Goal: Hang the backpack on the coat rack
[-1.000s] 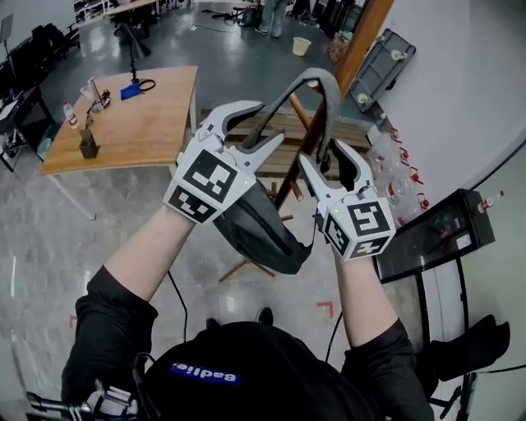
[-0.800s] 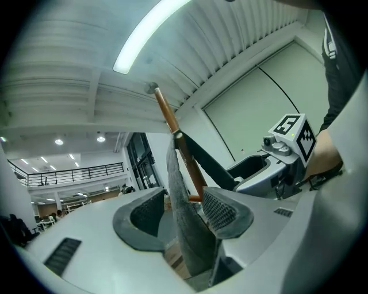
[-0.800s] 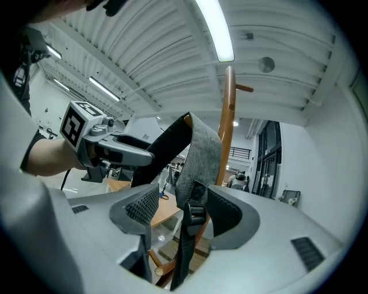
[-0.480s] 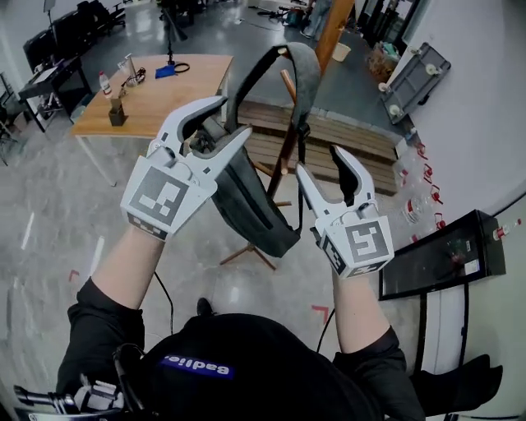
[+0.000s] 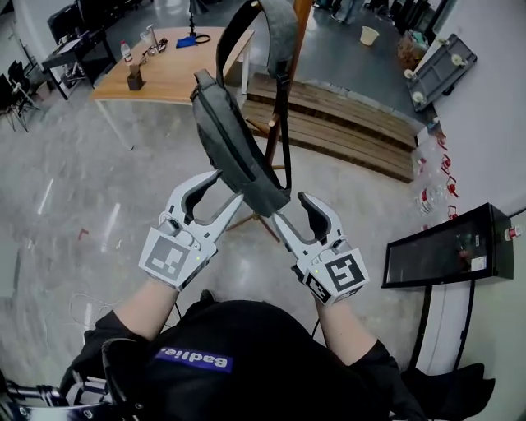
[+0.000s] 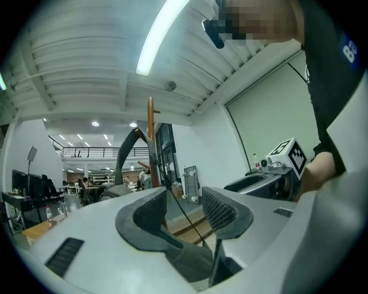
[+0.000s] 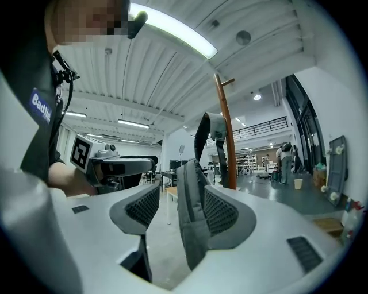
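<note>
backpack [image 5: 234, 148] on coat rack [image 5: 301, 20], twelve o'clock
we hold left gripper [image 5: 228, 186] and right gripper [image 5: 289, 205] spread; the right straddles its hem and could drag it off.

White plastic left gripper [image 5: 228, 186], marker cube at its base: jaws apart, pointing forward. White plastic right gripper [image 5: 289, 207] just beside it, jaws likewise apart. Bare forearms [image 5: 141, 303] extended, roughly parallel.

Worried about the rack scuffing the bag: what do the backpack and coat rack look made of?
Backpack: grey woven fabric, matte, probably nylon or polyester; it sags and folds softly, with stitched edging. Coat rack: likely wood, brown, slightly glossy; pole, peg and legs share one warm tone, though no grain shows.
</note>
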Action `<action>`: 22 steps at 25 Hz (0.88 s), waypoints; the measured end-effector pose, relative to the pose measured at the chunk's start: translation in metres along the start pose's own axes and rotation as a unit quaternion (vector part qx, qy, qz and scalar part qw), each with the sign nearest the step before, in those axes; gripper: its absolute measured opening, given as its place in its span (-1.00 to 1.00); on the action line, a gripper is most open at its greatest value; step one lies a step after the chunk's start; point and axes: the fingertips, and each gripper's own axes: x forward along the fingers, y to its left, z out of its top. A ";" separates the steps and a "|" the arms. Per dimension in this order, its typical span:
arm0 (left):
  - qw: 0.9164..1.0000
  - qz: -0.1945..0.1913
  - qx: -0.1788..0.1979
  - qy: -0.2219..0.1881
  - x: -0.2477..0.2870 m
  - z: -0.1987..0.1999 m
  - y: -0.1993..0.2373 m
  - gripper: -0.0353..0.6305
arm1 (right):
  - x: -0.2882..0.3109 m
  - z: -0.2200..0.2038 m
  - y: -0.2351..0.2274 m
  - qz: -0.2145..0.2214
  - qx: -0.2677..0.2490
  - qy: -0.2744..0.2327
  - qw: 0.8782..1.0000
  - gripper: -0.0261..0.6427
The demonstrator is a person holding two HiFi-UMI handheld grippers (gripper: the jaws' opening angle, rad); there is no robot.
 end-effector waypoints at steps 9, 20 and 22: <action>0.997 -0.045 -0.056 -0.010 -0.048 -0.021 -0.045 -0.31 | -0.018 -0.021 0.059 -0.007 0.031 -0.011 0.999 -0.23; 0.990 -0.094 -0.103 -0.016 -0.075 -0.030 -0.051 -0.87 | -0.004 -0.021 0.102 0.013 0.039 -0.022 0.999 -0.90; 0.990 -0.097 -0.104 -0.013 -0.079 -0.030 -0.052 -0.87 | -0.002 -0.022 0.110 0.022 0.044 -0.020 0.999 -0.90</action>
